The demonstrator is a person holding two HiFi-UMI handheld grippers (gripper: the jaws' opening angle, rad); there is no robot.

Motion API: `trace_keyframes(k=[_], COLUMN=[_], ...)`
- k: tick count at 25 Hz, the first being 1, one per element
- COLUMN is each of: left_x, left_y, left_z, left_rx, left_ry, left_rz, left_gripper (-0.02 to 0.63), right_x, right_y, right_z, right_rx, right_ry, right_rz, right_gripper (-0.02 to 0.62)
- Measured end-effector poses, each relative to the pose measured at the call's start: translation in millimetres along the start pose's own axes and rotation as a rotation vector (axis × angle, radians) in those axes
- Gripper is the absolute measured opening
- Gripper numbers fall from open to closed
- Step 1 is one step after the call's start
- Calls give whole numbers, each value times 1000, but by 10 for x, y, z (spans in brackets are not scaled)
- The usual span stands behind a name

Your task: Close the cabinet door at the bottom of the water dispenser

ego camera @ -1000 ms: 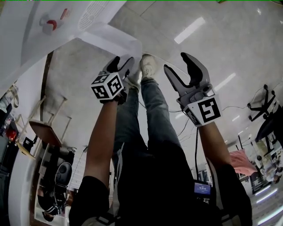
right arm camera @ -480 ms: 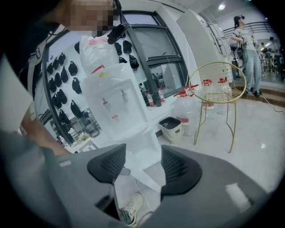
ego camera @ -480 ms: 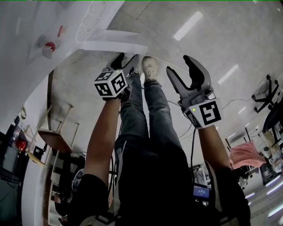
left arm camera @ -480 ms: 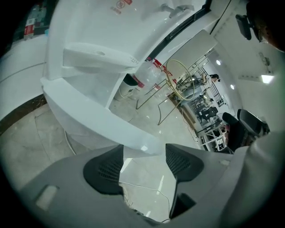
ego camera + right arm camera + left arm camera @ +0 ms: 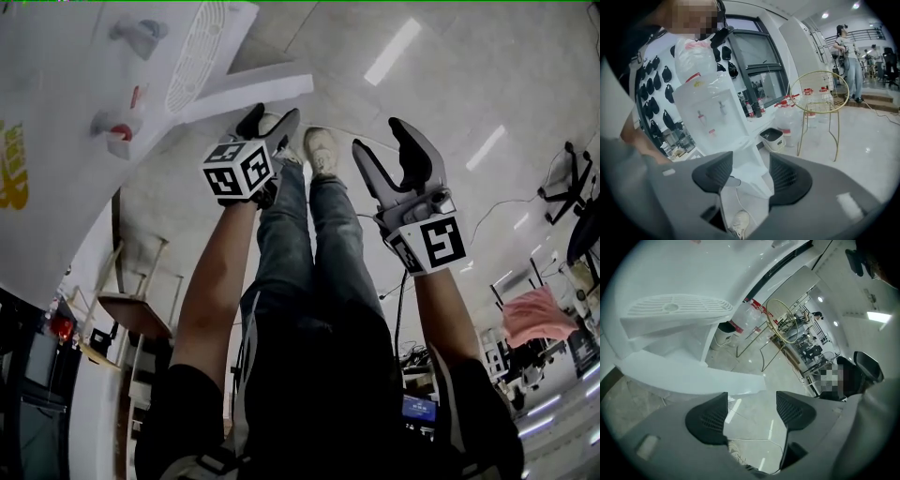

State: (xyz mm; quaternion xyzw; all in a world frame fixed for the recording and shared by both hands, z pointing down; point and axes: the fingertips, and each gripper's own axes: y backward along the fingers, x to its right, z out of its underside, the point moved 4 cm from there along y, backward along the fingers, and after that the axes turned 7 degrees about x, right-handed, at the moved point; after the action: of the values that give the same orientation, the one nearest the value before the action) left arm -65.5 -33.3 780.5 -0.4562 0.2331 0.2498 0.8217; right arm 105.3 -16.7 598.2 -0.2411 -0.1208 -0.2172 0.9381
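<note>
floor (image 5: pixel 874 140): glossy pale tile | wire chair (image 5: pixel 819 102): gold, on floor | window (image 5: pixel 757 49): dark frame

cabinet door (image 5: pixel 251 90): white | swung open | water dispenser (image 5: pixel 58 89) base

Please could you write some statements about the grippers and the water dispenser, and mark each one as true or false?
1. The left gripper has its jaws apart with nothing between them. True; they have just been opening further.
2. The right gripper is closed on the cabinet door. False: its jaws are apart and empty.
3. The cabinet door of the water dispenser is fully shut. False: it stands open.
4. A gold wire chair stands on the floor. True.
</note>
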Motion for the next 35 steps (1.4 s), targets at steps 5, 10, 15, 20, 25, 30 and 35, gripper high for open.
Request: trace_keyframes(k=[5,10,15,20,25,30,35], left_x=[25,-14,-30,-50,-37,-63,8], left_y=[-121,-168,-209,-300,-409,-558,-658], left_z=[-78,-164,-240,-355,-431,-502,-535], left_rx=[-23,-36,-58,-57,-51,-26,-22], left_ry=[-25,-53,-69,-93,-78,-62,-31], left_rz=[20,39,44,34,7,-30,-48], left_gripper=[339,339,341,339,340,341,341], right_x=[115,105,86,224,415,634,831], right_y=[-53,-150,-256,-384,-540,-739,-816], right_z=[-31,-35,-160,-236,-289,-408,-436], right_rx=[11,12,58,61,18,18,-17], right_ry=[0,-12,-38,-28,3,3,8], right_rz=[33,58,65,50,-2,-57,-69], right_gripper=[245,245,242,241,238,235,233])
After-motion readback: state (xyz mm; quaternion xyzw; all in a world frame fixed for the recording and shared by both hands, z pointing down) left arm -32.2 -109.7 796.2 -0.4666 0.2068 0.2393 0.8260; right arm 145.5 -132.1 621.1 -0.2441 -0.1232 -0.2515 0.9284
